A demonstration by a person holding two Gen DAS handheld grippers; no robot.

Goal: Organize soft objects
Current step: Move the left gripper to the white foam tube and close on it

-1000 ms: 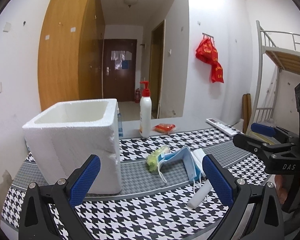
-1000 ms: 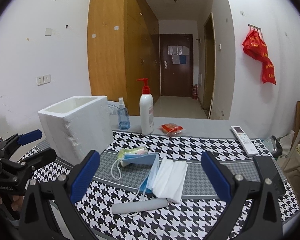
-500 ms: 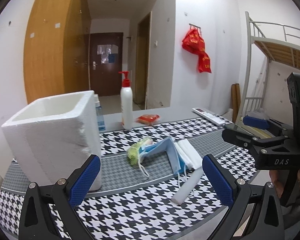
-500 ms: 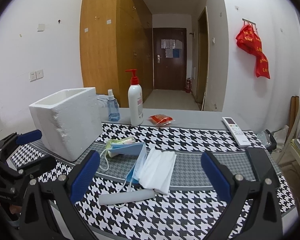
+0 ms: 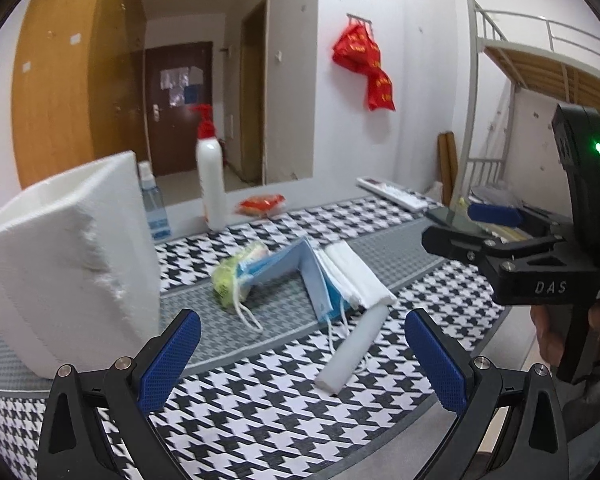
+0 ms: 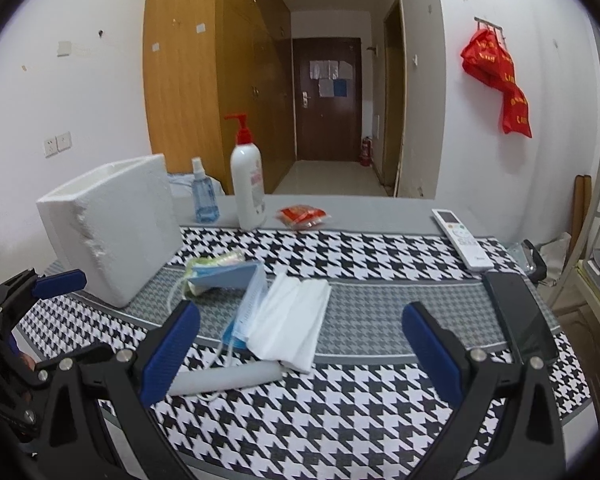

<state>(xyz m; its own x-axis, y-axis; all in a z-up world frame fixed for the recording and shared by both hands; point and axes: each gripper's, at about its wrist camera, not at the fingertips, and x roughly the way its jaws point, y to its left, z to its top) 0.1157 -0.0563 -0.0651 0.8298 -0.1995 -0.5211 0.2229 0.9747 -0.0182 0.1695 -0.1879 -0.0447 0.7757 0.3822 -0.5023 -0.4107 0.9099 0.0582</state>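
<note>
Both jaws stand wide apart and hold nothing: our left gripper (image 5: 302, 354) and our right gripper (image 6: 300, 348) hang above the near edge of the counter with the black-and-white houndstooth cloth (image 6: 340, 412), touching none of the things.

Between the blue pads of the right gripper we see the soft things: a stack of blue face masks (image 6: 246, 304) bent up like a tent, a folded pile of white face masks (image 6: 292, 320) touching its right side, and a grey-white foam roll (image 6: 224, 378) lying in front across the ear loops. A yellow-green packet (image 5: 230, 278) lies partly hidden under the blue masks; what it is we cannot tell.

A white foam box (image 6: 112, 224) stands left of the masks; its inside is not visible. Its left part is cut off in the left wrist view, which is blurred.
</note>
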